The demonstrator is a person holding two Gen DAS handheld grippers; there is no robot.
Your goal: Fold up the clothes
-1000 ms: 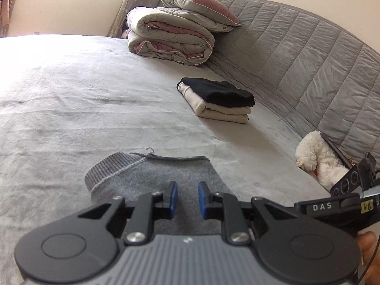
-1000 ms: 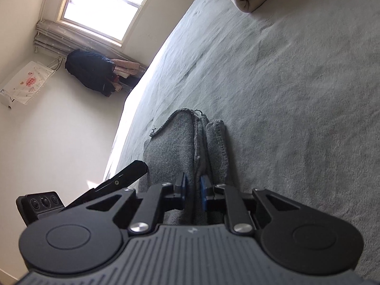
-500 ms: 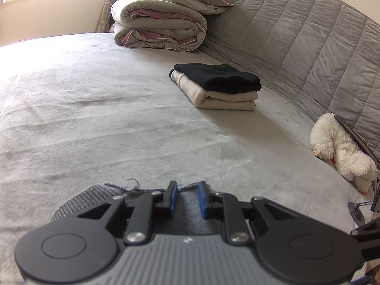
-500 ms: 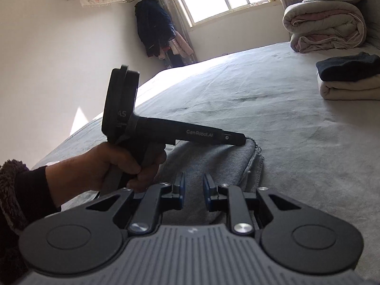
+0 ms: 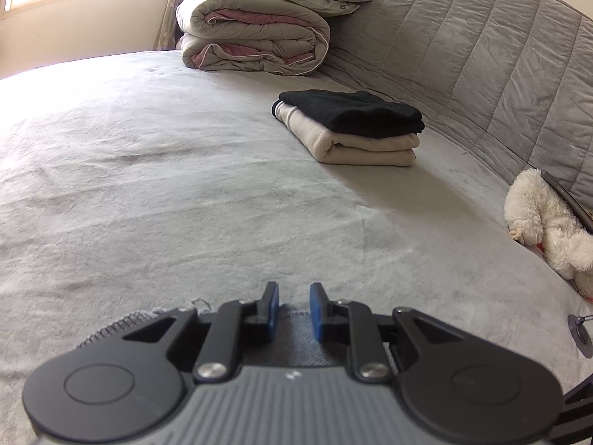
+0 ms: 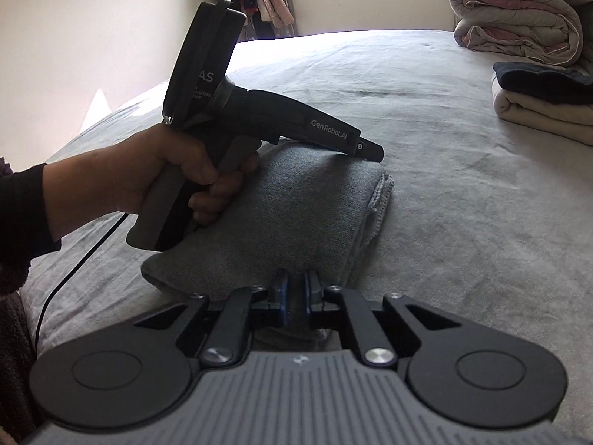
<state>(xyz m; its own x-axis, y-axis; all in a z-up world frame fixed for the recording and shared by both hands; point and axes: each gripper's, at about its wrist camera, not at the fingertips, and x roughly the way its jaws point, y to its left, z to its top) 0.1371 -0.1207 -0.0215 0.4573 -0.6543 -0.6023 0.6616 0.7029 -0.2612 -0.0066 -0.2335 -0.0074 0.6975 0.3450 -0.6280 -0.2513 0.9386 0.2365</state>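
Observation:
A grey knit garment lies folded in a thick bundle on the bed, its layered edges on the far right side. My left gripper rests on the bundle's far end, its fingers narrowly apart with grey knit bunched between them. In the right wrist view a hand holds that left gripper over the garment's top. My right gripper sits at the bundle's near edge, jaws almost together with a strip of the grey fabric pinched between them.
A stack of folded clothes, black on cream, lies further up the bed. Behind it are rolled duvets and pillows against a quilted headboard. A white plush toy lies at the right edge. A cable trails left.
The left gripper has travelled forward, so the garment that stretched ahead of it now lies under and behind its fingertips. The right view swung round to face the folded bundle, and its fingers narrowed.

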